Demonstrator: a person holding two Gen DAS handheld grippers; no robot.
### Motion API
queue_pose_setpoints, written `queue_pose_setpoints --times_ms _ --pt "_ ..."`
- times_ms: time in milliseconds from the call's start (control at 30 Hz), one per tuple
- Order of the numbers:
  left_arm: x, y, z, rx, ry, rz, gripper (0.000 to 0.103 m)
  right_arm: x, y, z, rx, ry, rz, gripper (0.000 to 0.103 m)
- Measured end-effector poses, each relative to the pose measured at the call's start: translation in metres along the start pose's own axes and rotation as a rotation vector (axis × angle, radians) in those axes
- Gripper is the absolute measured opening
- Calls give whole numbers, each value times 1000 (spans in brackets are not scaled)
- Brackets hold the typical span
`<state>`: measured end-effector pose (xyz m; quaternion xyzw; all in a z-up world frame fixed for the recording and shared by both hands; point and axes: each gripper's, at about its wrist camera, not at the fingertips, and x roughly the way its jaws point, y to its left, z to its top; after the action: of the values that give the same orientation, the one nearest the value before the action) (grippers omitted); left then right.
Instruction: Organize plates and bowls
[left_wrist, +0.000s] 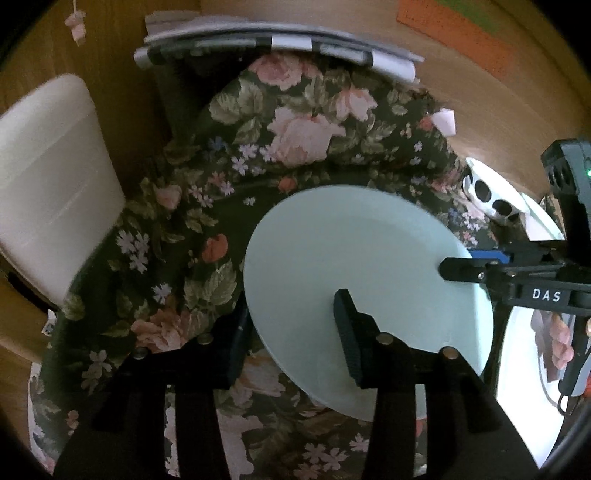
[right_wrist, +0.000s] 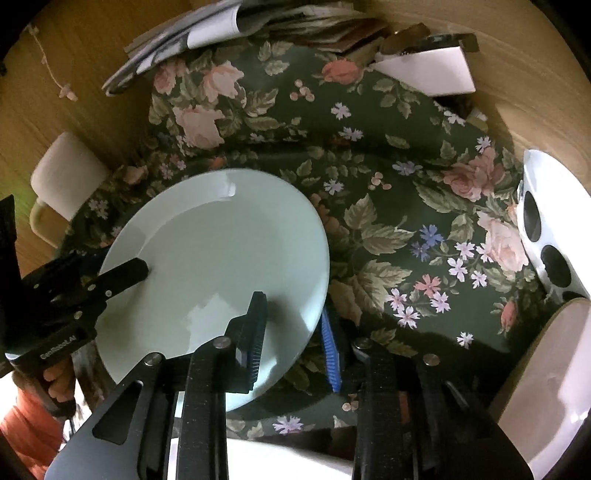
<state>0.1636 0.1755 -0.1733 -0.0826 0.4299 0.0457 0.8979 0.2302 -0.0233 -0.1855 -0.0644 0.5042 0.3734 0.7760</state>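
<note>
the pale green plate (left_wrist: 354, 266) is tilted above the floral tabletop (left_wrist: 295, 122), its rim caught between the fingers of both tools. the left tool (left_wrist: 291, 343) clamps the plate's edge nearest it, one finger over the face and one beneath. the right tool (right_wrist: 295, 339) grips the opposite edge the same way, jaws narrow on the rim. beyond the plate, a white dotted dish (right_wrist: 550, 229) lies at the right tool's far right, and papers (left_wrist: 280, 44) lie at the tabletop's far edge.
</note>
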Motion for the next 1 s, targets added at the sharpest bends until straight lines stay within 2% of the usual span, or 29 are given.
queue_pose_setpoints --times_ms 367,1000 --pt "-36 -7 7 11 -98 -21 44 -41 -15 11 -17 -98 23 26" --pt "-95 -55 -12 74 -190 -80 44 -116 -10 -40 -8 -241 -27 26"
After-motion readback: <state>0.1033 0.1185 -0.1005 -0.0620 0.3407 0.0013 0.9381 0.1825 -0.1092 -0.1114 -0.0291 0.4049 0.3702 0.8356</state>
